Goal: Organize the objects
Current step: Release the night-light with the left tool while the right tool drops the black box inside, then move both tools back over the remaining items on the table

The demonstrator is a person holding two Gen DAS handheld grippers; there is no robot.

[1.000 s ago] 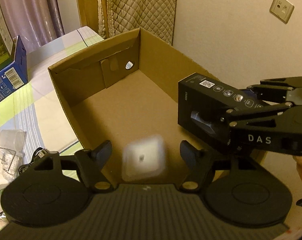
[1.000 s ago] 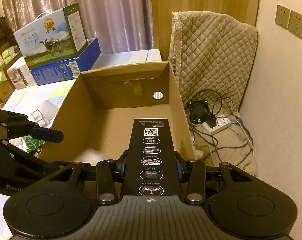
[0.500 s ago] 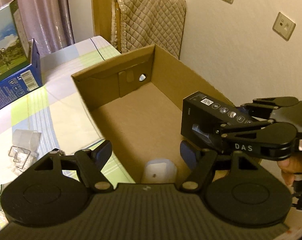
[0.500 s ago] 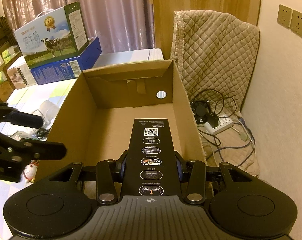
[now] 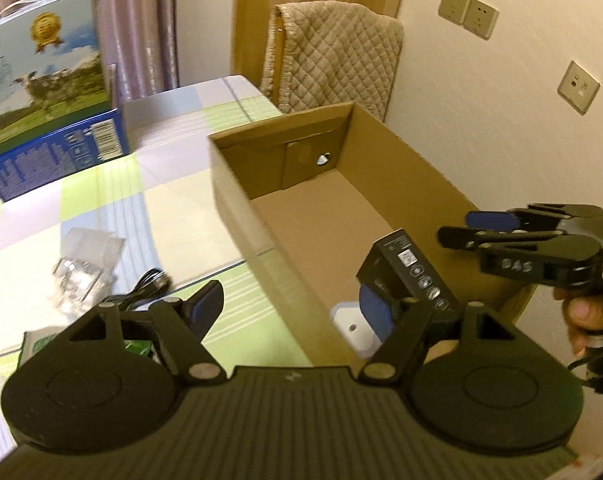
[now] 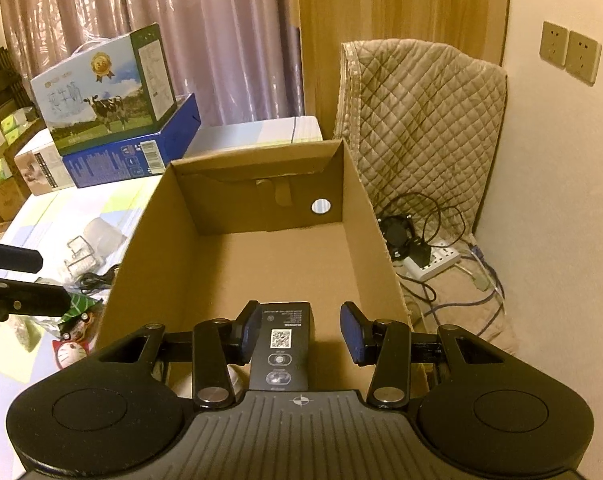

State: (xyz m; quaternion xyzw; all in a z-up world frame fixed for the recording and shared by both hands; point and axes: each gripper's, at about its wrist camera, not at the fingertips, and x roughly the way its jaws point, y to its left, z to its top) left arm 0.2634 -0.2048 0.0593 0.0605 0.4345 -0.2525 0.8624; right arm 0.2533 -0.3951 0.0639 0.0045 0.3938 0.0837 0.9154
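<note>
An open cardboard box (image 5: pixel 401 168) (image 6: pixel 169 248) stands on the table. A long black product box (image 6: pixel 283 344) (image 5: pixel 409 276) sits inside it near the front, free of the fingers. A small white object (image 5: pixel 353 326) lies on the box floor beside it. My right gripper (image 6: pixel 301 332) is open, its blue pads spread either side of the black box above it; it also shows in the left wrist view (image 5: pixel 485 226). My left gripper (image 5: pixel 293 306) is open and empty over the box's near left wall.
On the table left of the box lie clear plastic packaging (image 5: pixel 81 264), a black cable (image 5: pixel 149 284) and a green packet (image 6: pixel 77 306). A milk carton box (image 6: pixel 101 92) on a blue box (image 6: pixel 133 156) stands at the back. A quilted cover (image 6: pixel 421 120) and power strip (image 6: pixel 433 260) are right.
My right gripper opened and let go of the black box, which dropped into the cardboard box. My left gripper pulled back and left after dropping the white object.
</note>
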